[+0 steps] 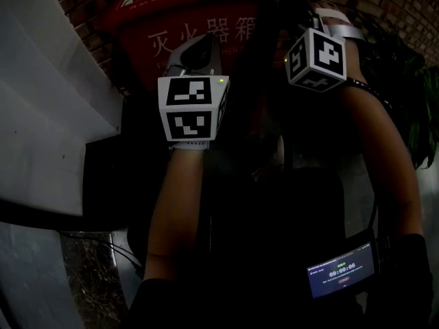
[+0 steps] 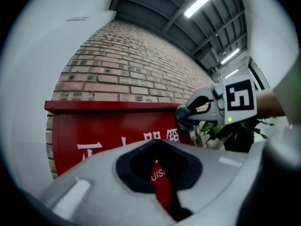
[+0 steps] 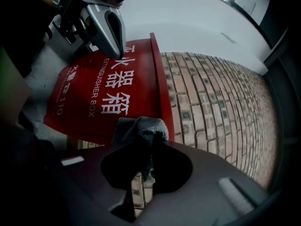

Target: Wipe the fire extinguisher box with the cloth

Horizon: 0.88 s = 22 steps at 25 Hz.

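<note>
Fire extinguisher box (image 1: 199, 41): red with white lettering, set against the brick wall (image 2: 131, 65) at the far side.

Right gripper (image 3: 153, 138): clenched on the grey cloth (image 3: 141, 127) at the box's right edge; I cannot tell whether it touches.

Left gripper (image 2: 157, 142): jaws closed on nothing, facing the box front.

Green plant (image 2: 230, 132): right of the box.

In the head view, my arms and the marker cubes cover much of the box.
</note>
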{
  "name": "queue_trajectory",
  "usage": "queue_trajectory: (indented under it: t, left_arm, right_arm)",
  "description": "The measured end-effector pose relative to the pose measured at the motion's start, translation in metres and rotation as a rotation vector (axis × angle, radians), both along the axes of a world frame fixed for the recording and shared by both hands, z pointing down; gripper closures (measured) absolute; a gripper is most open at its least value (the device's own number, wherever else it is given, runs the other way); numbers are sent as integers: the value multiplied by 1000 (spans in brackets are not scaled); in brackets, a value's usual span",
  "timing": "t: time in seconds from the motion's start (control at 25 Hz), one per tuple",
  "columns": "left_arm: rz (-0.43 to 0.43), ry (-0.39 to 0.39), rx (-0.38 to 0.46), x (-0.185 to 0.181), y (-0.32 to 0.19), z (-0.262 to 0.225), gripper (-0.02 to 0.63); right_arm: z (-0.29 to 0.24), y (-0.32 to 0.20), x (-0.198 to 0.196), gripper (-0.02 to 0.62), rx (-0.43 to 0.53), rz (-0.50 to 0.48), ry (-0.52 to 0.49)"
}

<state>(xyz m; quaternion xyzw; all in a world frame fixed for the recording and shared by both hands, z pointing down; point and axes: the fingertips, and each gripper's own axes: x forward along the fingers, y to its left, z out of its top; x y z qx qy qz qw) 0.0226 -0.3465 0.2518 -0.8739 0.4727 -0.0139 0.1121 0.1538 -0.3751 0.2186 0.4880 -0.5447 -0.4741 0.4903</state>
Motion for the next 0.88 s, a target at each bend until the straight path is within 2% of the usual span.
queue_trajectory:
  t: [0.12, 0.2, 0.52, 0.88]
  left_arm:
    - [-18, -9, 4, -16, 5, 1, 606]
    - [-39, -12, 9, -30, 7, -2, 606]
    - [-122, -12, 26, -92, 6, -7, 606]
    - [-212, 69, 2, -166, -15, 11, 606]
  right_arm:
    - [1, 4, -1, 561, -14, 22, -2]
    - [2, 12, -15, 561, -9, -6, 0]
    - [5, 33, -138, 561, 2, -212, 15]
    - [27, 19, -258, 561, -18, -362, 35]
